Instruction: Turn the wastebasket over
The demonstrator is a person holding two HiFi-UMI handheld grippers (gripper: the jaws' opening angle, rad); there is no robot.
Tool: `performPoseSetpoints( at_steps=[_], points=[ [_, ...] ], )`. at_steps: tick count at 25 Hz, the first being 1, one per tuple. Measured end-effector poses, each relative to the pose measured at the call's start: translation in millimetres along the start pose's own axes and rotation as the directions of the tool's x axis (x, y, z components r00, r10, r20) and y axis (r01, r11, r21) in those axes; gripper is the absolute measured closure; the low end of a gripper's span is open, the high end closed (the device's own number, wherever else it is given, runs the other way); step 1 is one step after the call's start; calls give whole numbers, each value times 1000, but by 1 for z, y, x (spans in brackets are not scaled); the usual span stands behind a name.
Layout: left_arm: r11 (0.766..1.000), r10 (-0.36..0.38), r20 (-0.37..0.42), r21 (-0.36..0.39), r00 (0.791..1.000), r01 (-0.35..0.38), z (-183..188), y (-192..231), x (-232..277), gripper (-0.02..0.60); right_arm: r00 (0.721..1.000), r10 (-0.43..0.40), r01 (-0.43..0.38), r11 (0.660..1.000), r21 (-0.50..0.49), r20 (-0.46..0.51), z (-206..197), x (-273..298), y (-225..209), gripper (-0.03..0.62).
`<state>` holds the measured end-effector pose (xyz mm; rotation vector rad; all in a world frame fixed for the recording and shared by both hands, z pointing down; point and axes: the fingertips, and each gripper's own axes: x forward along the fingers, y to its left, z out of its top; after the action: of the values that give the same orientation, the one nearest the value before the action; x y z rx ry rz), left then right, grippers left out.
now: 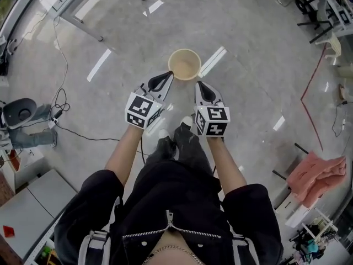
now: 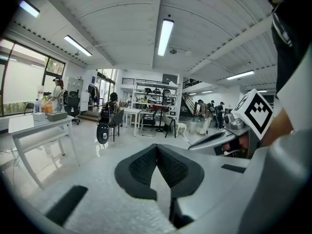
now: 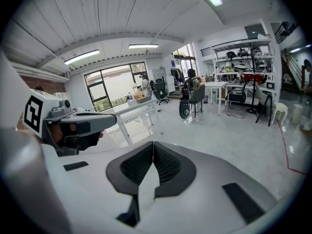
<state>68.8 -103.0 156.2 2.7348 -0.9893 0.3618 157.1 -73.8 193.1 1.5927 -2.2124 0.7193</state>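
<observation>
In the head view a beige wastebasket (image 1: 184,64) stands upright on the grey floor, its open mouth facing up. My left gripper (image 1: 168,75) is shut and empty, with its tip just left of the basket's near rim. My right gripper (image 1: 198,84) is also shut and empty, just below and right of the rim. Neither touches the basket. In the left gripper view the jaws (image 2: 157,147) are closed together and the right gripper (image 2: 229,133) shows at the right. In the right gripper view the jaws (image 3: 153,145) are closed and the left gripper (image 3: 73,121) shows at the left. Neither gripper view shows the basket.
A metal table frame (image 1: 83,24) stands at the upper left. Cables (image 1: 60,106) and a dark swivel chair (image 1: 19,112) lie to the left. A pink cloth (image 1: 317,173) is at the right, past a red line (image 1: 311,93) on the floor. The person's feet (image 1: 176,134) are just behind the grippers.
</observation>
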Motion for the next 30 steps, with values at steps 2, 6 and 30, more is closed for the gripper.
performPoseSetpoints(
  at_steps=[2,6,30],
  points=[
    [1000,-15,-2,19,1000,15,-2,0,-2,577,1000,-26,26,1000,3,18,1,-4,-6,583],
    [997,-44,-12,59,999,45,-15,17,-6,577,997,-58,58,998,-11,49,-1,4,-4,583],
    [988,-36,-30,152,999,40,-315,125,174,577,996,-14,27,987,-157,83,-190,261,-135,583]
  ],
)
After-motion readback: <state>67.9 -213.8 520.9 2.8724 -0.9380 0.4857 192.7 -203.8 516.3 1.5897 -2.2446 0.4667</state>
